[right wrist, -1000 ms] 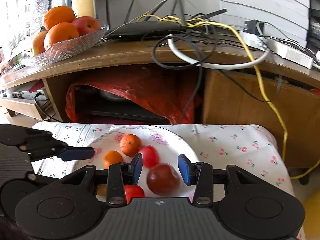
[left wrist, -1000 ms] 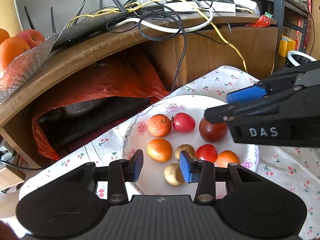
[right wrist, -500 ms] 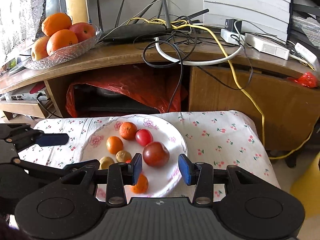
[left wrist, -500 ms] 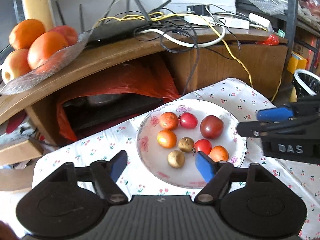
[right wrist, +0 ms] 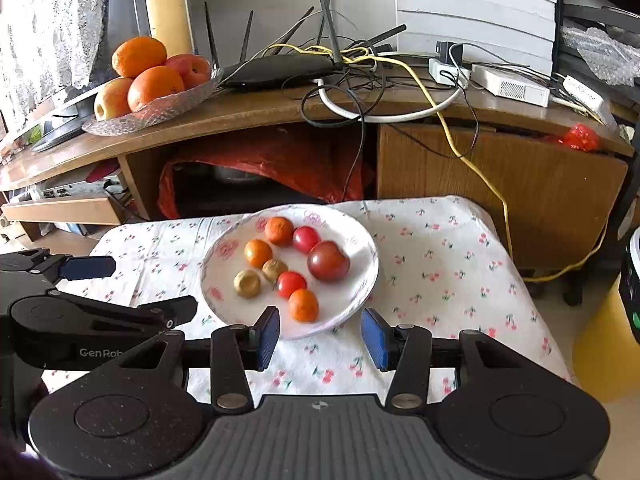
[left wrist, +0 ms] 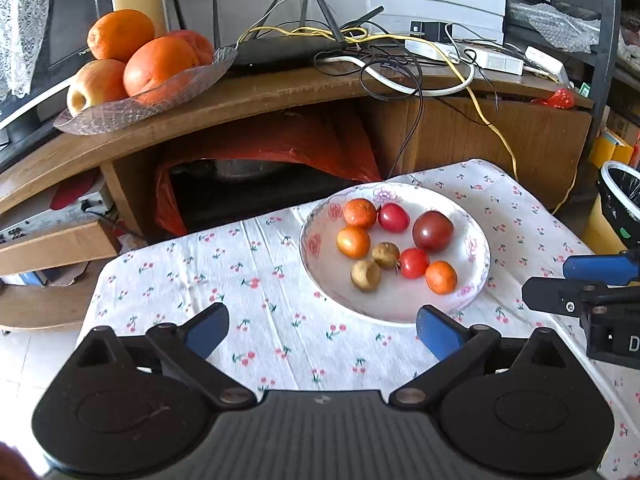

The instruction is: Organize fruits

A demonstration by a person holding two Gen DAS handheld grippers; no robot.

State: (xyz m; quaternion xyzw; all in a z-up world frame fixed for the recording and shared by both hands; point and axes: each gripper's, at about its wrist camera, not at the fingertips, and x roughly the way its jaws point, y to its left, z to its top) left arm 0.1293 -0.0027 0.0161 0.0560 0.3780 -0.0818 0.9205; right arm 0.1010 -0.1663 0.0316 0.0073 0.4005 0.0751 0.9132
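- cherry-print cloth (left wrist: 280,320) covers the desk, with a wooden cabinet (right wrist: 500,176) behind it.
- left fingers (left wrist: 322,330) stand spread to their widest and hold nothing; they have just been opening, and only cloth shows between them.
- right fingers (right wrist: 320,338) are released too, a moderate gap between the blue pads (right wrist: 267,338), and they have just been opening a little; nothing is between them, and the near rim of the plate (right wrist: 360,248) lies just beyond the tips.
- in the left view the plate (left wrist: 476,248) sits ahead and to the right of the fingers, apart from both pads.
- eight small fruits lie on the plate: a big dark red tomato (right wrist: 328,261), two small red ones (right wrist: 306,239) (right wrist: 291,284), three oranges (right wrist: 279,231) (right wrist: 258,253) (right wrist: 303,305) and two brown ones (right wrist: 247,283) (right wrist: 274,270).
- the dark tomato lies on the right side of the plate, with a small red one just beside it.
- on the cabinet top at the left, a glass dish (right wrist: 160,110) holds oranges and apples.
- a black router (right wrist: 280,70) and tangled cables (right wrist: 360,92) lie beside it.
- a red bag (right wrist: 280,164) hangs in the open shelf below.
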